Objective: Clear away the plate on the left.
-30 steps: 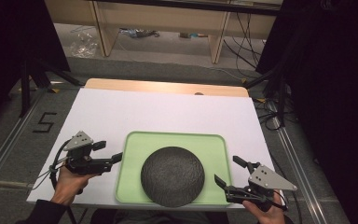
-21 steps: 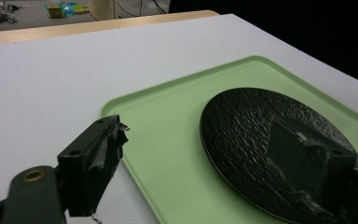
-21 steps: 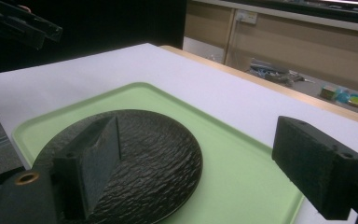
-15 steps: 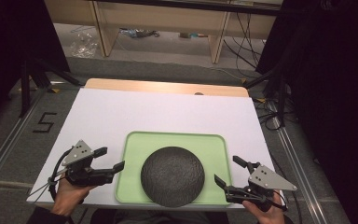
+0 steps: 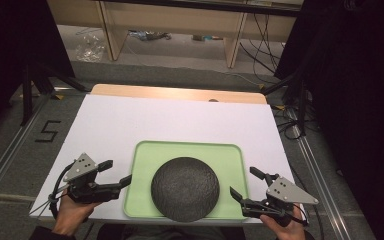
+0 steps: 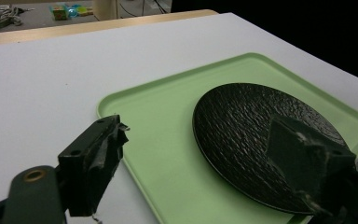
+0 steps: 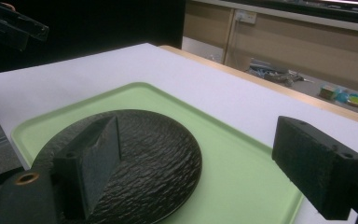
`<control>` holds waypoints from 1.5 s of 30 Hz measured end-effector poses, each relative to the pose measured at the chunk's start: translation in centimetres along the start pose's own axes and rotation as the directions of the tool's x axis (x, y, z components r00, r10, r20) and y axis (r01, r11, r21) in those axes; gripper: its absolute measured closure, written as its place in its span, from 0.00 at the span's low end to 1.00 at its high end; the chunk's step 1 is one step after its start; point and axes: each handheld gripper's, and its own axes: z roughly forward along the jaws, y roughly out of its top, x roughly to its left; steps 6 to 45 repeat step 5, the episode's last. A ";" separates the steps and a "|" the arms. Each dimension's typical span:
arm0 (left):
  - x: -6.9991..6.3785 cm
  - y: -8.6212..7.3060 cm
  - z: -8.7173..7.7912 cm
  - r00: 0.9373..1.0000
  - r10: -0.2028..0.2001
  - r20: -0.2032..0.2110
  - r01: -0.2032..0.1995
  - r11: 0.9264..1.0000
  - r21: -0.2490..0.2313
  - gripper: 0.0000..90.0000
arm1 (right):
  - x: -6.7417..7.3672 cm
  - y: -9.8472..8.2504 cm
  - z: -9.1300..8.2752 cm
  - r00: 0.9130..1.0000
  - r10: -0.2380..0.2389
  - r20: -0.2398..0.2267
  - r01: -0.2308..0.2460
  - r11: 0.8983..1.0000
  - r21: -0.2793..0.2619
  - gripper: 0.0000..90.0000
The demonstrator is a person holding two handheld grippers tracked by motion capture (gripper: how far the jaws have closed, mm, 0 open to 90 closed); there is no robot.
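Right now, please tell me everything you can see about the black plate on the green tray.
The black plate is round and shallow, with a rough, pebbled surface that looks like dark stone or glazed clay, slightly shiny. It has nothing on it and lies flat on the green tray, near the tray's front edge, closer to the person. The left tool and the right tool hover open at either side of the tray; neither touches the plate.

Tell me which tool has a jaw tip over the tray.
The left tool: its lower jaw tip reaches over the tray's left rim. The right tool stays just outside the right rim.
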 end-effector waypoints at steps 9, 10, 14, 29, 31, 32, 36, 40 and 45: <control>0.1 0.0 0.2 1.000 0.020 0.003 -0.020 1.000 0.012 0.20 | 0.0 0.0 0.0 1.000 0.008 -0.003 -0.008 1.000 -0.002 0.18; 0.1 0.0 0.2 1.000 0.020 0.003 -0.020 1.000 0.012 0.20 | 0.0 0.0 0.0 1.000 0.008 -0.003 -0.008 1.000 -0.002 0.18; 0.1 0.0 0.2 1.000 0.020 0.003 -0.020 1.000 0.012 0.20 | 0.0 0.0 0.0 1.000 0.008 -0.003 -0.008 1.000 -0.002 0.18; 0.1 0.0 0.2 1.000 0.020 0.003 -0.020 1.000 0.012 0.20 | 0.0 0.0 0.0 1.000 0.008 -0.003 -0.008 1.000 -0.002 0.18; 0.1 0.0 0.2 1.000 0.020 0.003 -0.020 1.000 0.012 0.20 | 0.0 0.0 0.0 1.000 0.008 -0.003 -0.008 1.000 -0.002 0.18; 0.1 0.0 0.2 1.000 0.020 0.003 -0.020 1.000 0.012 0.20 | 0.0 0.0 0.0 1.000 0.008 -0.003 -0.008 1.000 -0.002 0.18; 0.1 0.0 0.2 1.000 0.020 0.003 -0.020 1.000 0.012 0.20 | 0.0 0.0 0.0 1.000 0.008 -0.003 -0.008 1.000 -0.002 0.18; 0.1 0.0 0.2 1.000 0.020 0.003 -0.020 1.000 0.012 0.20 | 0.0 0.0 0.0 1.000 0.008 -0.003 -0.008 1.000 -0.002 0.18; 0.1 0.0 0.2 1.000 0.020 0.003 -0.020 1.000 0.012 0.20 | 0.0 0.0 0.0 1.000 0.008 -0.003 -0.008 1.000 -0.002 0.18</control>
